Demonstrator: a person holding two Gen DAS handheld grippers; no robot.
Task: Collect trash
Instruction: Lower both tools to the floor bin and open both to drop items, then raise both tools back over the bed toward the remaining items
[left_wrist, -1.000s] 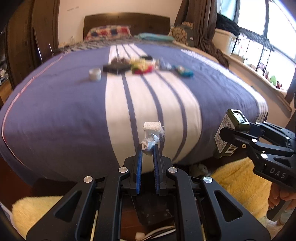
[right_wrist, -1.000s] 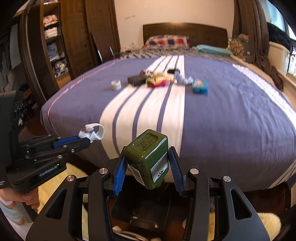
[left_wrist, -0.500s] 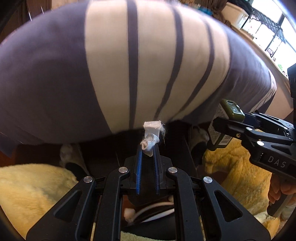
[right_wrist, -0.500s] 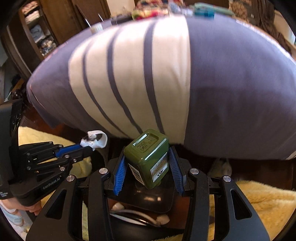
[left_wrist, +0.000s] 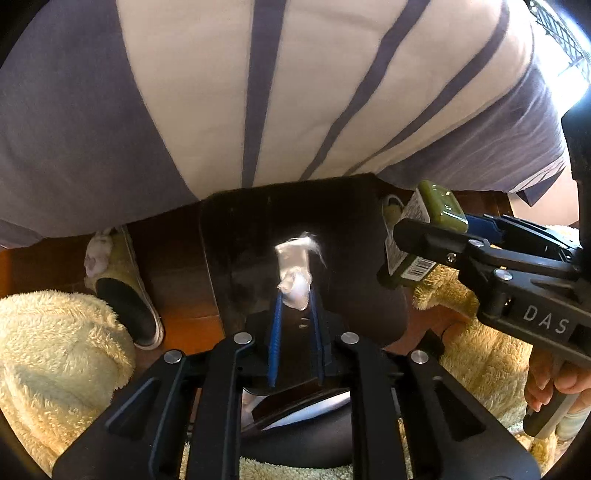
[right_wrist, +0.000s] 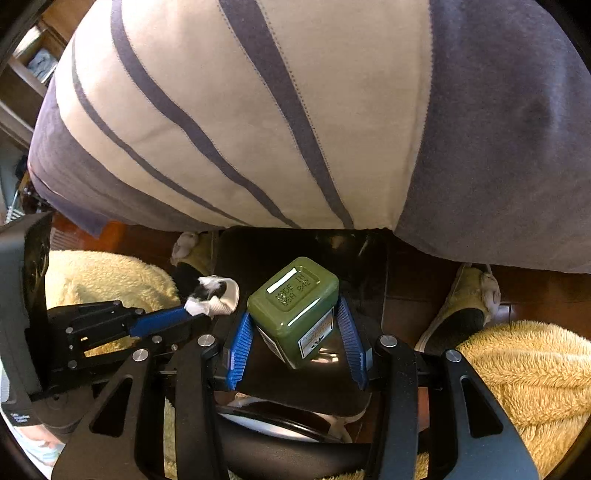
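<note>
Left gripper (left_wrist: 295, 306): blue fingers nearly together, pinching a white fabric scrap (left_wrist: 293, 273) at the tips.
Right gripper (right_wrist: 295, 325): fingers wide, clamped on a green bottle (right_wrist: 295, 306), base up.
Position: both above a dark bin (left_wrist: 295, 229) by the striped bedspread (left_wrist: 295, 92).
Left view only: barcode label (left_wrist: 417, 264).
Right view only: embossed base lettering.

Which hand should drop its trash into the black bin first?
Probably the left. The left gripper holds the white scrap straight over the black bin, so it should fall inside. The right gripper holds the green bottle over it too, but nearer the bin's right side.
</note>
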